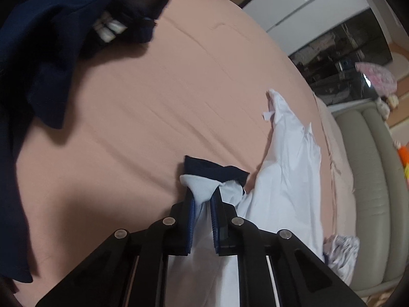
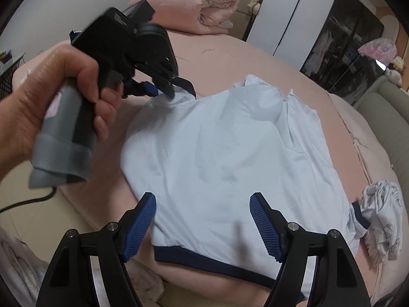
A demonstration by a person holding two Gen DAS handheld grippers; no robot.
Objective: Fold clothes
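Right wrist view: my right tongs [image 2: 202,220] hang spread apart above the pale blue shirt [image 2: 230,148] at frame centre; my left tongs [image 1: 203,204] clench its navy-trimmed sleeve [image 1: 204,181].

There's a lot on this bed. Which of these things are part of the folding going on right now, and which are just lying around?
Part of the job:
- pale blue shirt with navy trim, spread on the bed
- left gripper, clamped on the shirt's sleeve
- right gripper, open above the hem

Just lying about:
- navy garment
- rolled pink quilt
- crumpled printed cloth
- pink sheet
- wardrobe
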